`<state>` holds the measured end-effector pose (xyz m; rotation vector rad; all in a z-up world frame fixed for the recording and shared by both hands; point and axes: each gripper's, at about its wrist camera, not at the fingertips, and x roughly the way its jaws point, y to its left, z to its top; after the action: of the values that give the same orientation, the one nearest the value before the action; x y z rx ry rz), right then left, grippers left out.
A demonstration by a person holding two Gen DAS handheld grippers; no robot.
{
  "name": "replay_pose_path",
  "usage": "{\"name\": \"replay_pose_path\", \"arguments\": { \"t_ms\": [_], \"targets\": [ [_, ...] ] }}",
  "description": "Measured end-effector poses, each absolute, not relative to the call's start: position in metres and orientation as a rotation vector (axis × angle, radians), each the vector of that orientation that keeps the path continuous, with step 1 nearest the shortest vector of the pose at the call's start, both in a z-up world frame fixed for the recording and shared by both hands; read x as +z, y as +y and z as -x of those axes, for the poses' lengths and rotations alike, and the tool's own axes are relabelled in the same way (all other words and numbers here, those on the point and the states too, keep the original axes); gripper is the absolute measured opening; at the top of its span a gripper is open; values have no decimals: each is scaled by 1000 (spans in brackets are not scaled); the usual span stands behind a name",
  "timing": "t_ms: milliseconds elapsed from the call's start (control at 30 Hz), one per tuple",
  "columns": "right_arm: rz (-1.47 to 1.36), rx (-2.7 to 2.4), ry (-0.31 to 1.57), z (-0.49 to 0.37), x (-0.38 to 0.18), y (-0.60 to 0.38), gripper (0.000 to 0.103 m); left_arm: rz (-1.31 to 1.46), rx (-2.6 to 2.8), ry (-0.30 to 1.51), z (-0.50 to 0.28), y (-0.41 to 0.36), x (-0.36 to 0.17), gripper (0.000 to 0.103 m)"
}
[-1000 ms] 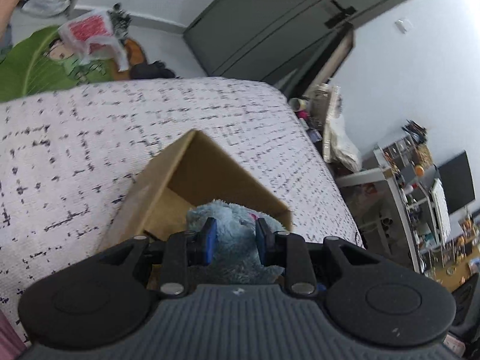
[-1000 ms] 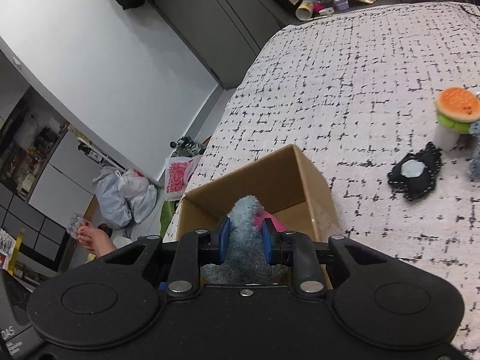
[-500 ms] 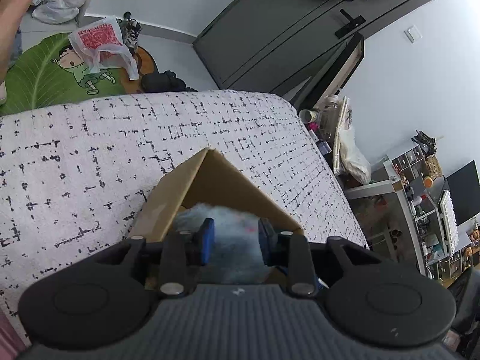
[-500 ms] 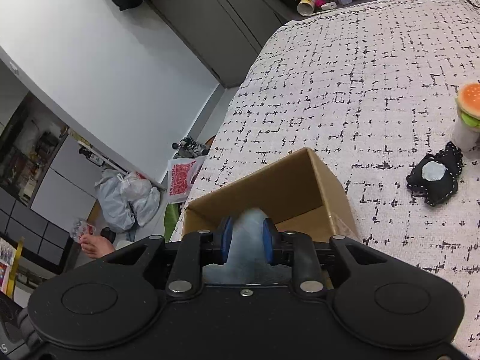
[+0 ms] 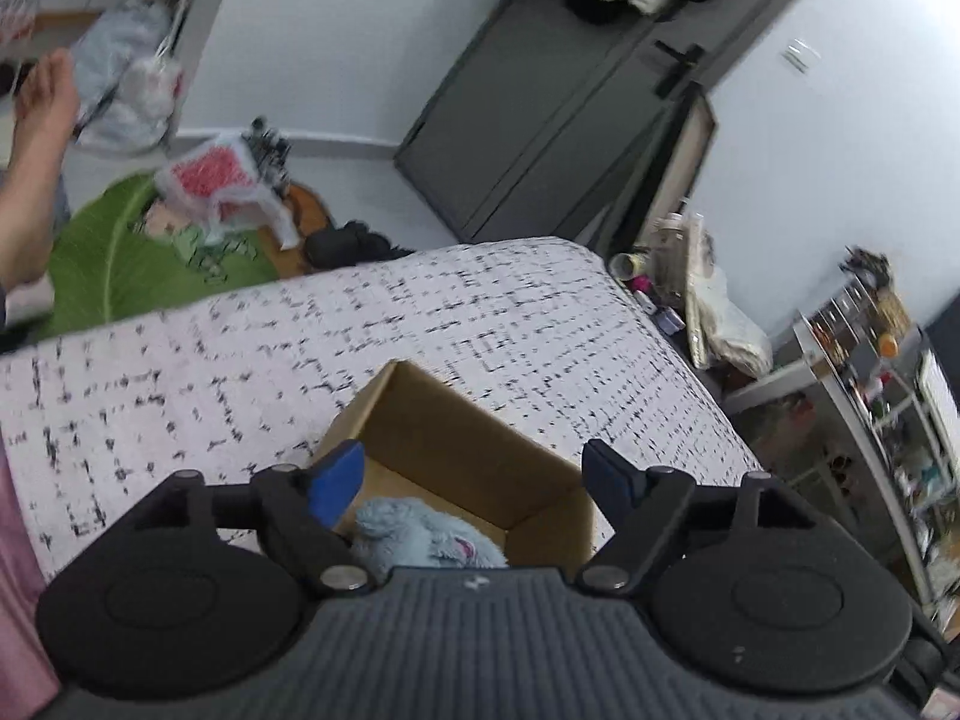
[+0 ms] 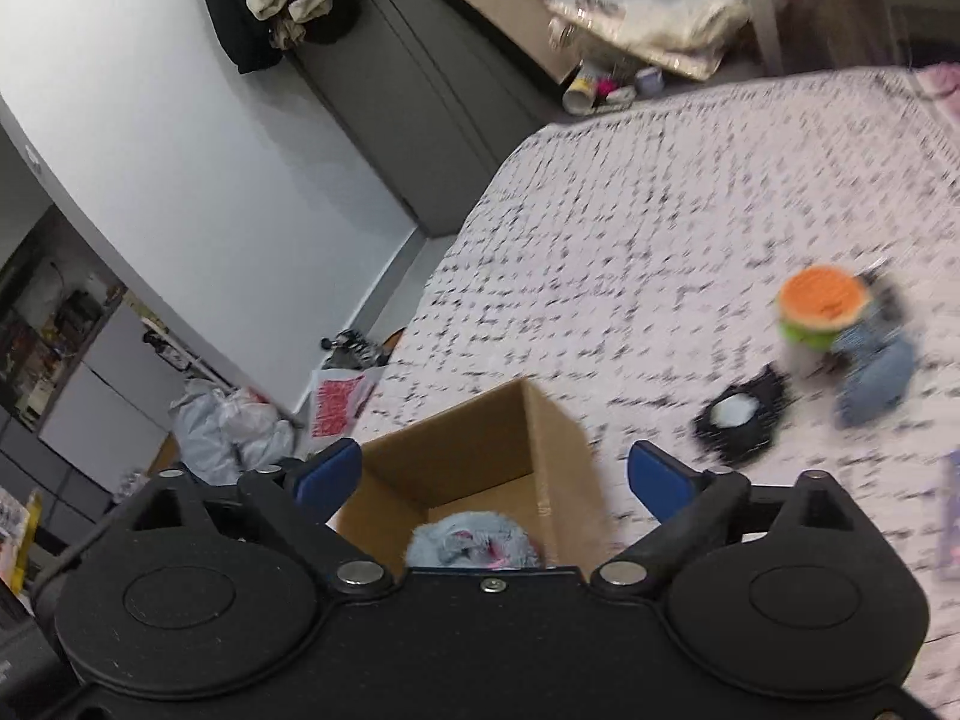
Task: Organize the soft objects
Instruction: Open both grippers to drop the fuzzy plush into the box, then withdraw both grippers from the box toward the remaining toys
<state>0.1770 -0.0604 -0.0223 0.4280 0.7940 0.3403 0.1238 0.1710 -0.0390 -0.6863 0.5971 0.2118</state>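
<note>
Both tongs, left gripper [image 5: 474, 477] and right gripper [image 6: 495, 471], have just spread, empty, above the fluffy light-blue plush toy [image 5: 420, 534] lying in the brown cardboard box [image 6: 480, 450]. The remaining soft things, an orange-topped burger plush [image 6: 819, 306] and what looks like a black-and-white pouch [image 6: 741, 414], lie toward the bed's [image 6: 660, 210] far right edge, nearer the right gripper.

A fluffy blue plush toy [image 5: 420, 534] is seen inside a matt brown cardboard box [image 5: 480, 450] on a bed [image 5: 240, 348] covered in woven, black-flecked white cloth; matt black plastic tongs [image 5: 474, 480] are tipped with smooth blue pads.

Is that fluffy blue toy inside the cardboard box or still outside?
Inside: the blue plush toy lies low within the cardboard box walls, with neither gripper's fingers touching it.
</note>
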Motion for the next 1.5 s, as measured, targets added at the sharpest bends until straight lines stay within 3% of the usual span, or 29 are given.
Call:
{"name": "replay_pose_path", "arguments": {
  "t_ms": [433,933,1367,1500],
  "targets": [
    [-333,238,744,-141,-8,-131,103,467,246,585,-111,110,-4,78],
    [-376,193,728,-118,2,-217,103,332,138,706,-88,47,4,78],
    [-376,211,744,-109,8,-262,103,234,86,752,-84,5,15,103],
    [-403,195,757,-109,7,-277,103,233,92,761,-83,-3,15,103]
  ]
}}
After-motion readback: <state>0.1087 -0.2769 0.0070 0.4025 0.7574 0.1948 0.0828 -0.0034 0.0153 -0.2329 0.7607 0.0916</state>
